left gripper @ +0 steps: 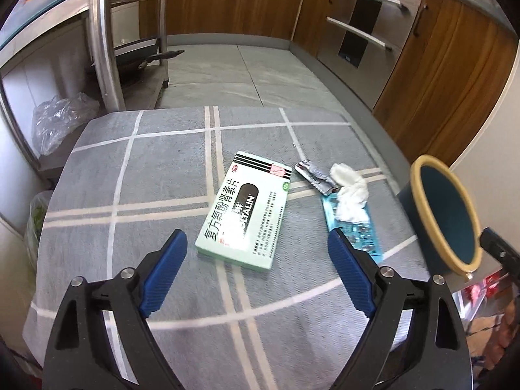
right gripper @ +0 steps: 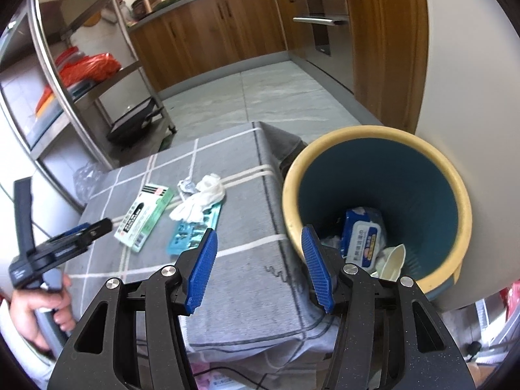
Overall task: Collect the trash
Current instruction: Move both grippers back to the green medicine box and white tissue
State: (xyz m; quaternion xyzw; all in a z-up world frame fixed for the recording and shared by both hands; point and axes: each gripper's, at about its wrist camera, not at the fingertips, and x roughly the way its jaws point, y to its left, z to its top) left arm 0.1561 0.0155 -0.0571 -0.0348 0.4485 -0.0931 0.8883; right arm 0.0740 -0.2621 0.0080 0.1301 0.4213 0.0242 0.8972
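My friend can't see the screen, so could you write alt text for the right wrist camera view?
A blue bin with a yellow rim, already holding a wipes pack, stands beside a table under a grey checked cloth. On the cloth lie a green medicine box, a white tissue and a blue blister pack. The right gripper has open, empty jaws.

Wooden cabinets [left gripper: 448, 74], grey tiled floor [left gripper: 234, 78]

My ribbed blue plastic pads [left gripper: 165, 276] hang over matt woven cloth [left gripper: 130, 195]; the cardboard box [left gripper: 243, 211] looks glossy.
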